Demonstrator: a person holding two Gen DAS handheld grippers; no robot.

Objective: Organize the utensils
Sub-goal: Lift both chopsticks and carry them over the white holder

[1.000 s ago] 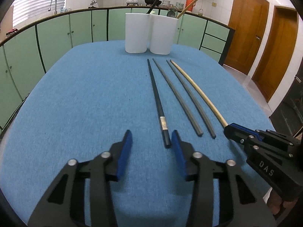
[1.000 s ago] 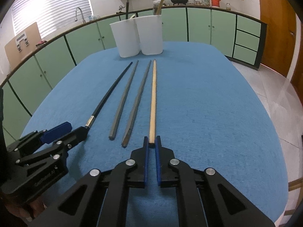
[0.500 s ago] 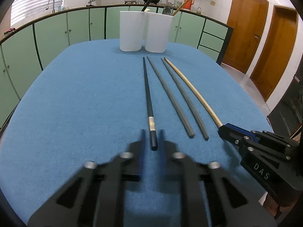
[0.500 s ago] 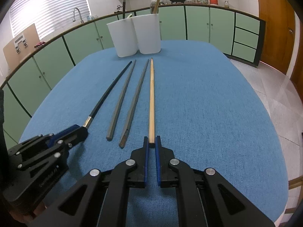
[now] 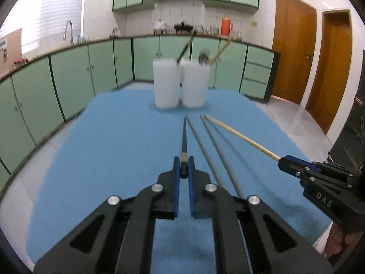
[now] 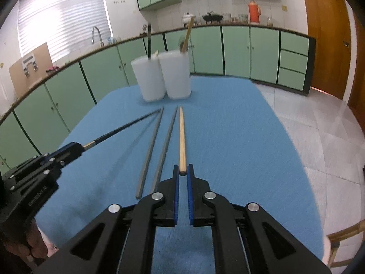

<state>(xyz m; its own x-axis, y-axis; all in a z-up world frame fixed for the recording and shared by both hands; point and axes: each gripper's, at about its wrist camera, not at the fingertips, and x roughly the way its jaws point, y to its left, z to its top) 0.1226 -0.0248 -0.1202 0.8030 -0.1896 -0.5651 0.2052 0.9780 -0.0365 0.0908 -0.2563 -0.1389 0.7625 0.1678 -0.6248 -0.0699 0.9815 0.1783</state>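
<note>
My left gripper (image 5: pixel 183 164) is shut on the near end of a black chopstick (image 5: pixel 184 137) and holds it lifted above the blue table (image 5: pixel 114 148). My right gripper (image 6: pixel 182 172) is shut on the near end of a wooden chopstick (image 6: pixel 181 137), also lifted. Two grey chopsticks (image 5: pixel 214 155) lie on the cloth between them; they also show in the right wrist view (image 6: pixel 157 146). Two white holders (image 5: pixel 180 84) stand at the far end, each with a chopstick standing in it, and show in the right wrist view (image 6: pixel 163 77) too.
The table's right edge drops to a tiled floor (image 6: pixel 319 137). Green cabinets (image 5: pixel 68 80) curve round the back and left. A wooden chair (image 6: pixel 342 239) stands at the near right corner. Wooden doors (image 5: pixel 294 52) are at the far right.
Both grippers have risen, each lifting its chopstick's near end off the cloth. The left gripper went from open around the black chopstick to shut on it.
</note>
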